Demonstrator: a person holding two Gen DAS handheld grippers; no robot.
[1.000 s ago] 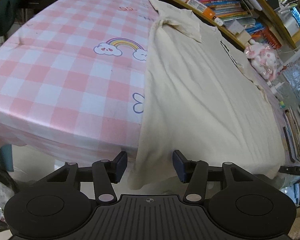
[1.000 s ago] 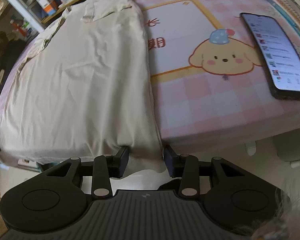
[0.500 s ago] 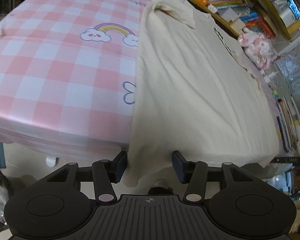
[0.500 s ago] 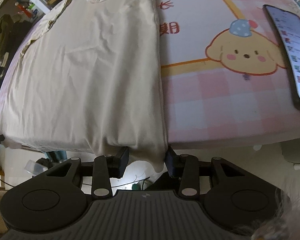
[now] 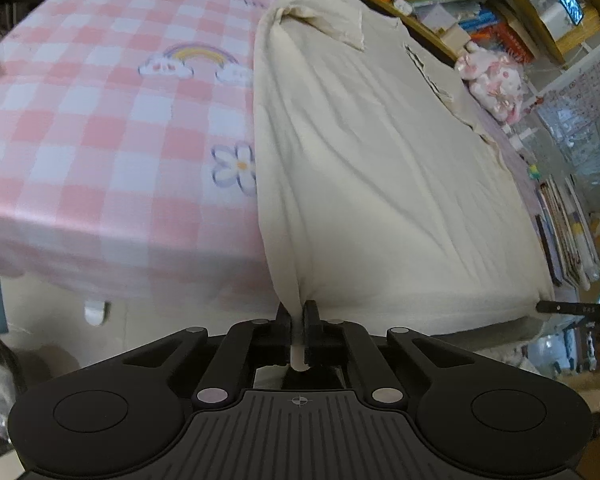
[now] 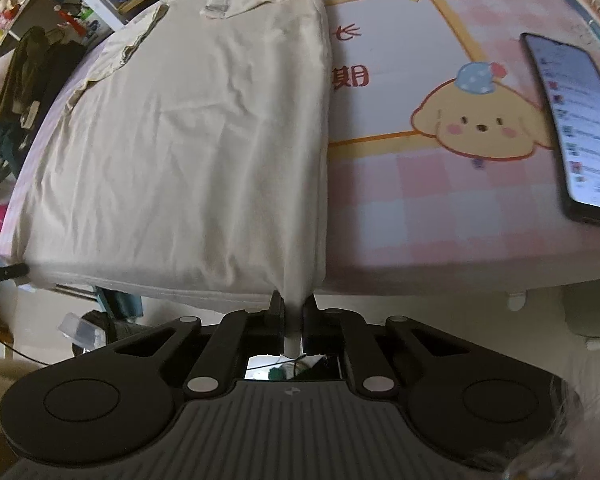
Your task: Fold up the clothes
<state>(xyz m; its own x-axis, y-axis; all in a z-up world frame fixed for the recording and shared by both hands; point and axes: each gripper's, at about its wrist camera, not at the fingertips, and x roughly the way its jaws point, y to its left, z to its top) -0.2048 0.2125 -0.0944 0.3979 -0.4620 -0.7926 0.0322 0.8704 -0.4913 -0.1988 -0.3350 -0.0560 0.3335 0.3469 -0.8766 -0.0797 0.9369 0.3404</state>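
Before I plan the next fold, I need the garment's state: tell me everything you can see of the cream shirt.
The cream shirt is soft, lightly creased cloth, lying flat and lengthwise on the pink checked tablecloth. Its collar end points toward the bookshelves and its hem hangs over the near table edge. The left gripper is shut on one hem corner and the right gripper on the other.

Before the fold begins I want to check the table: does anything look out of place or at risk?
One thing: a smartphone with its screen lit lies on the pink checked tablecloth, right of the cream shirt and apart from it. Nothing looks spilled or damaged.
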